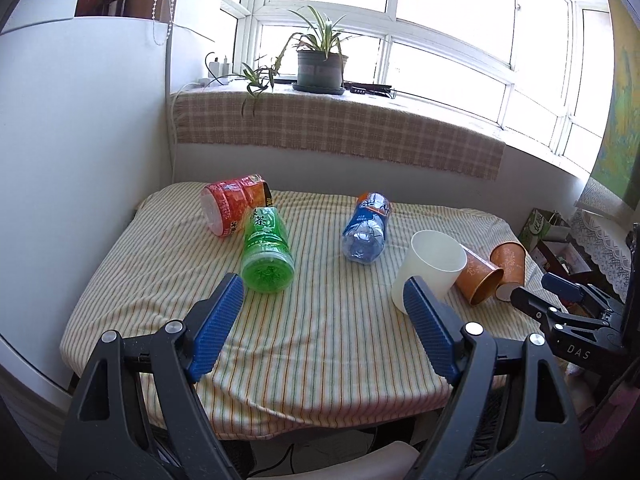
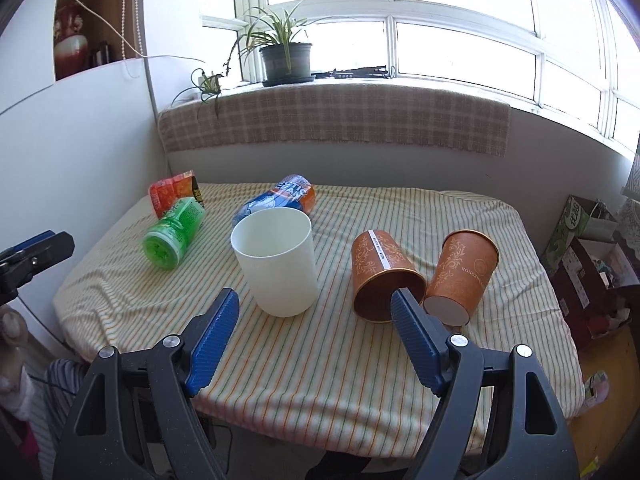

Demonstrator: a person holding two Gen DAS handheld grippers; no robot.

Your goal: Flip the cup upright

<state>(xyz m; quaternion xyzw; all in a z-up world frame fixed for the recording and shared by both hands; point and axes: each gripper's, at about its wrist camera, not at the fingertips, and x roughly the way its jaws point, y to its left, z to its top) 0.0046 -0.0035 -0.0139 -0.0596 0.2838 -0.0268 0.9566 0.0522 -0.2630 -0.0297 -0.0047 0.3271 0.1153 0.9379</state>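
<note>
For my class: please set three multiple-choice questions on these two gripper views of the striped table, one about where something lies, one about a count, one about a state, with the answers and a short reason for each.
1. Where does the green bottle lie?
A. Left of the white cup
B. Between the two orange cups
C. On the windowsill

2. How many orange paper cups are on the table?
A. One
B. Two
C. Four

3. How does the white cup stand?
A. On its side
C. Upside down
B. Upright, mouth up

Answers:
1. A: in the right wrist view it lies on its side left of the white cup, beside the red bottle.
2. B: one orange cup lies with its mouth toward the camera, the other orange cup shows its white base.
3. B: its open rim faces up.
</note>
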